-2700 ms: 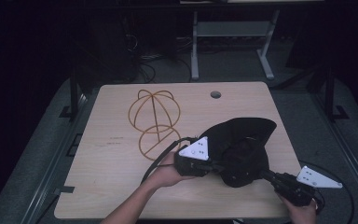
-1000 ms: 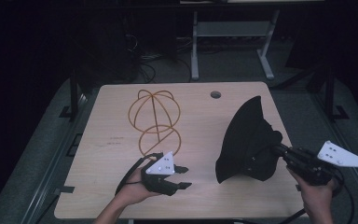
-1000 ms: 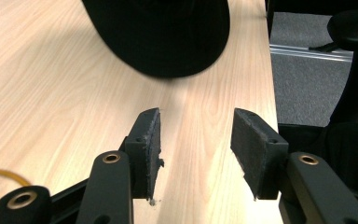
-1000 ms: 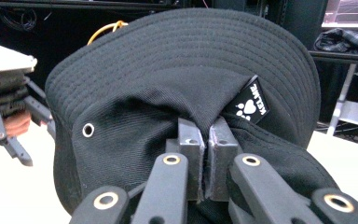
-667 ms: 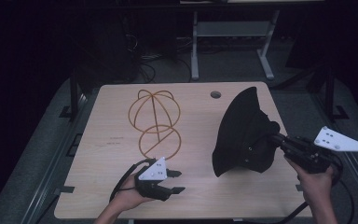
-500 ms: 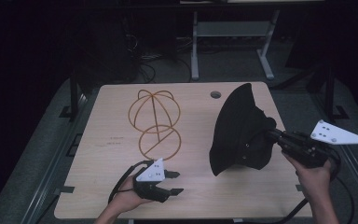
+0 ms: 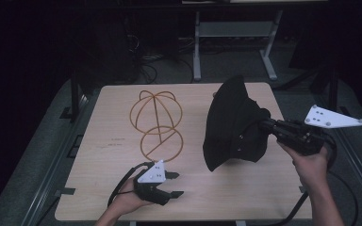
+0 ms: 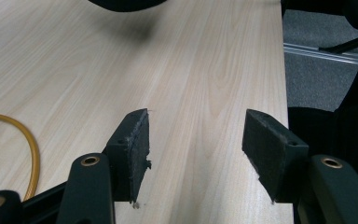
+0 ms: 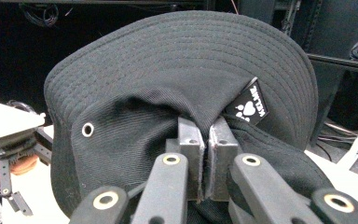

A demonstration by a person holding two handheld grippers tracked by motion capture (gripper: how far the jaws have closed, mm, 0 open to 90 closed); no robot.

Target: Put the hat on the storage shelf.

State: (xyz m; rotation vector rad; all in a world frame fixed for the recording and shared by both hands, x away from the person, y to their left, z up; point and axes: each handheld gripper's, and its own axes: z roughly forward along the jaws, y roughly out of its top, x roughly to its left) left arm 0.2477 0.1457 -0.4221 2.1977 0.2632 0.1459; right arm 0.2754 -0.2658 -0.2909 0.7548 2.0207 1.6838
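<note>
a black bucket hat [image 7: 233, 125] hangs in the air over the right half of the wooden table [image 7: 113, 141], pinched at a fold of its crown by the right gripper [image 7: 266, 126], whose jaws are pressed tight together on the cloth; in the right gripper view the pads [image 9: 191, 154] bite the fabric just below a small woven label [image 9: 249, 108] with a paw and heart mark, the stitched brim [image 9: 182, 42] arching above them. the hat is clear of the tabletop, brim turned up and toward the table's middle. to its left, apart from it, stands the golden wire hat stand [image 7: 156, 120], its domed frame rising from a ring base that rests flat on the wood, and nothing sits on it yet. the left gripper [image 7: 174, 184] lies low near the front edge, just before the stand's ring, its jaws having just been opening and now standing apart with only bare wood between them, as the left gripper view shows, where a curve of the golden ring [image 8: 28, 144] passes at the left. judged from this, the pick-up is done: the hat is lifted and firmly held. what seems left is the larger part, carrying the hat across to the stand, turning its opening downward, settling the crown over the wire dome and letting go, perhaps with the free left gripper helping to spread the brim.
</note>
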